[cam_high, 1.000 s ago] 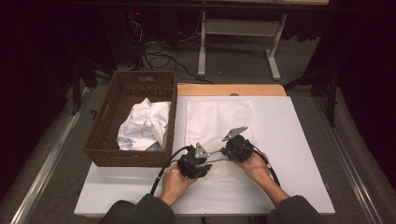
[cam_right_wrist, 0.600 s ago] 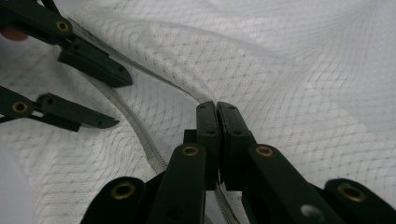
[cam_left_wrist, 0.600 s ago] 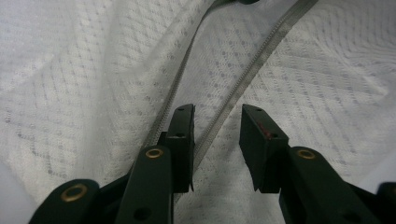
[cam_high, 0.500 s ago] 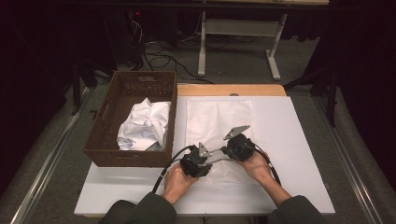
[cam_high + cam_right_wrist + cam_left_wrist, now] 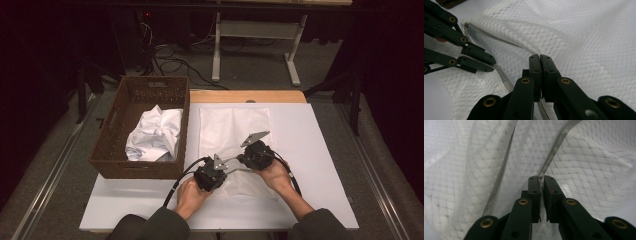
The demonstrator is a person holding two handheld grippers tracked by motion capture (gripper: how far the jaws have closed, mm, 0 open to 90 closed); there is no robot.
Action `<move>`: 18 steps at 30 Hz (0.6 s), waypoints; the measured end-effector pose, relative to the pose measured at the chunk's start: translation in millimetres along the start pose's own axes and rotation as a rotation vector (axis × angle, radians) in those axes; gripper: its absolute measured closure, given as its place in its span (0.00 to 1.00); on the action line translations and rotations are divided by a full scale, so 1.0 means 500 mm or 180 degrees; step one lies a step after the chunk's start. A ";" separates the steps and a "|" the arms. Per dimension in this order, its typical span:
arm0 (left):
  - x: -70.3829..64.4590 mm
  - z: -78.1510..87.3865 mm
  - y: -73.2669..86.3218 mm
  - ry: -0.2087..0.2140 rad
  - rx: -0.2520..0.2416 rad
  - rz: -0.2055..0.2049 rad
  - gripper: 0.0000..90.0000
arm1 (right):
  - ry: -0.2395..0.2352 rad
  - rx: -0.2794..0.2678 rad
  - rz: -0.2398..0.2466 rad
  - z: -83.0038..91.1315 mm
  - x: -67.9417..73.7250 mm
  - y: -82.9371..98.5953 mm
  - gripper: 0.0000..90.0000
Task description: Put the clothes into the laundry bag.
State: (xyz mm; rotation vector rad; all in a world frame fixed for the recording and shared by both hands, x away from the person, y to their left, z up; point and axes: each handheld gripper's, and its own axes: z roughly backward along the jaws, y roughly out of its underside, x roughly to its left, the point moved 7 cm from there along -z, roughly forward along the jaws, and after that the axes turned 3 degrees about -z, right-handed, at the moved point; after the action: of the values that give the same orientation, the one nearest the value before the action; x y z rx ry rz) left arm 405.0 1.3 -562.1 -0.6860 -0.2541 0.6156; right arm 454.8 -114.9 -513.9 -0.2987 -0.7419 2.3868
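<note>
A white mesh bag [image 5: 240, 182] with a zipper lies at the table's front middle, its opening lifted between my two grippers. In the left gripper view, my left gripper [image 5: 541, 178] is shut on the bag's grey zipper tape [image 5: 556, 143], with mesh [image 5: 594, 170] all around. My right gripper [image 5: 540, 57] is shut on a fold of the mesh [image 5: 579, 32] at the opposite lip. Its view also shows the left gripper's jaws [image 5: 490, 63] close by and the zipper pull [image 5: 466, 25]. From above, the left gripper [image 5: 225, 172] and right gripper [image 5: 244, 162] sit close together over the bag.
A folded white cloth [image 5: 232, 125] lies flat behind the bag. A brown wicker basket [image 5: 112, 145] at the table's left holds a crumpled white cloth [image 5: 155, 132]. The white table top [image 5: 320, 150] stretches to the right. Black cables [image 5: 177, 182] trail from both grippers.
The left gripper has edged slightly to the right, toward the right gripper. Both keep their hold on the bag.
</note>
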 end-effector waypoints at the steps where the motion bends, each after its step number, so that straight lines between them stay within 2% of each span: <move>1: 0.000 0.000 0.000 0.0002 0.0000 -0.0005 0.95 | -0.0008 0.0012 -0.0014 0.000 -0.001 0.001 0.99; 4: 0.000 0.000 0.000 0.0022 0.0004 0.0001 0.97 | -0.0025 0.0025 -0.0051 0.003 -0.003 0.002 0.99; 10: 0.001 0.003 0.001 0.0068 0.0028 0.0027 0.97 | 0.0059 -0.0020 -0.0156 0.015 -0.020 -0.001 0.99; 13: -0.002 0.006 0.002 0.0067 0.0061 0.0021 0.98 | 0.0081 -0.0051 -0.0137 0.024 -0.021 -0.008 0.99; 16: -0.007 0.011 0.004 0.0122 0.0124 0.0032 0.98 | 0.0117 -0.0088 -0.0077 0.038 -0.024 -0.022 0.99; 18: -0.014 0.017 0.007 0.0091 0.0185 -0.0038 0.97 | 0.0140 -0.0094 -0.0053 0.047 -0.025 -0.029 0.99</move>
State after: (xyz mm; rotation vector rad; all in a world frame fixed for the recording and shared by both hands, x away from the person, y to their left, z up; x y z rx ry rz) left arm 394.5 3.7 -558.3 -0.6363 -0.2129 0.5992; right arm 462.9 -123.4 -485.7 -0.3550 -0.7569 2.3479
